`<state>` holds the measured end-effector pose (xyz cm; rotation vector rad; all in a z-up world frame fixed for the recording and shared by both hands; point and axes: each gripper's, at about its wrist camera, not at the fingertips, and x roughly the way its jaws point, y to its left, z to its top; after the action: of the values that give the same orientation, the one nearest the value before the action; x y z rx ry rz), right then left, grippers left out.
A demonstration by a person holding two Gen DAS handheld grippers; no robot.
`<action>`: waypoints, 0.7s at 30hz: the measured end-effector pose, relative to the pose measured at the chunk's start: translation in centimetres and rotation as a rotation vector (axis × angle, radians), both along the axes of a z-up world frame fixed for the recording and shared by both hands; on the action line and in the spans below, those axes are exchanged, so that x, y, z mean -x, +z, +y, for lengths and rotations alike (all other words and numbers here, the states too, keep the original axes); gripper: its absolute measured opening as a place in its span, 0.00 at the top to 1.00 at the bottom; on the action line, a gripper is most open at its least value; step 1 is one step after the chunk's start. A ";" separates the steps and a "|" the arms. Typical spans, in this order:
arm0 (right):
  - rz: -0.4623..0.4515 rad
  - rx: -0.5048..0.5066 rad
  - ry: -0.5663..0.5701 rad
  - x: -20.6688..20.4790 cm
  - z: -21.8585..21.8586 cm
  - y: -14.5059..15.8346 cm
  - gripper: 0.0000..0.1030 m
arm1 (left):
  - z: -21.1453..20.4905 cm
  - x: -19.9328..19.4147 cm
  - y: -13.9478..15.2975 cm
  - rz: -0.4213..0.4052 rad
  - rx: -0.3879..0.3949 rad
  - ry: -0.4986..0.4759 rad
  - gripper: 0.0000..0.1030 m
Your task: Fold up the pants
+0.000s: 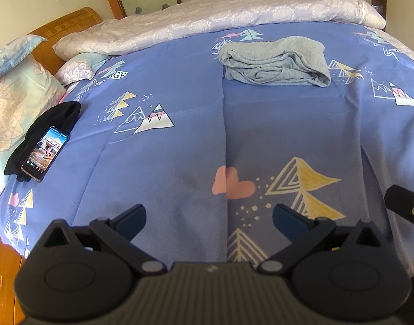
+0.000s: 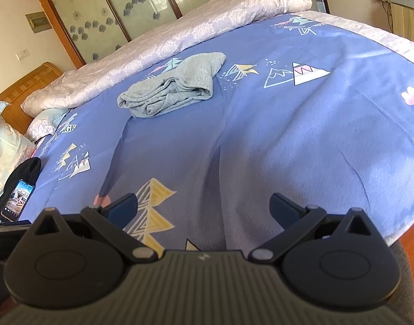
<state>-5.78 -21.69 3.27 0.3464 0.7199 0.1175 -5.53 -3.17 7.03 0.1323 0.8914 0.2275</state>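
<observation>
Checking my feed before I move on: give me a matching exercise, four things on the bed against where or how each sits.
Things:
1. grey pants
2. phone
3. black cloth
4. left gripper

States:
A. open, holding nothing, above the near sheet
B. screen lit, lying on dark fabric
C. folded in a bundle, mid-bed near the quilt
D. at the bed's left edge beside the pillows, under the phone

Pairs: 1-C, 2-B, 3-D, 4-A

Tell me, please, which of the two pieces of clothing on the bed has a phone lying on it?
The black garment by the pillows: a lit phone rests on it. The grey pants, folded mid-bed, carry nothing.
</observation>
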 end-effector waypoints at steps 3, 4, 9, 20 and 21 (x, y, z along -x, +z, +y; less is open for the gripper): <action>0.005 -0.002 0.000 -0.1 0.0 -0.1 0.00 | -0.1 0.0 -0.1 0.003 -0.012 0.001 0.00; 0.007 -0.003 0.000 -0.1 0.0 -0.1 0.00 | -0.1 0.0 -0.2 0.005 -0.015 0.001 0.00; 0.015 -0.009 0.002 -0.1 0.0 -0.2 0.00 | -0.1 0.0 -0.4 0.015 -0.017 0.004 0.00; 0.038 -0.027 0.004 -0.2 -0.1 -0.5 0.00 | 0.1 -0.1 -0.7 0.029 -0.036 0.016 0.00; 0.041 -0.029 0.004 -0.2 -0.1 -0.6 0.00 | 0.1 -0.1 -0.8 0.030 -0.042 0.017 0.00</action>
<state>-5.59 -21.84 2.71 0.3756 0.7597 0.1249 -5.44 -3.05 6.25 0.1677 0.9180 0.2605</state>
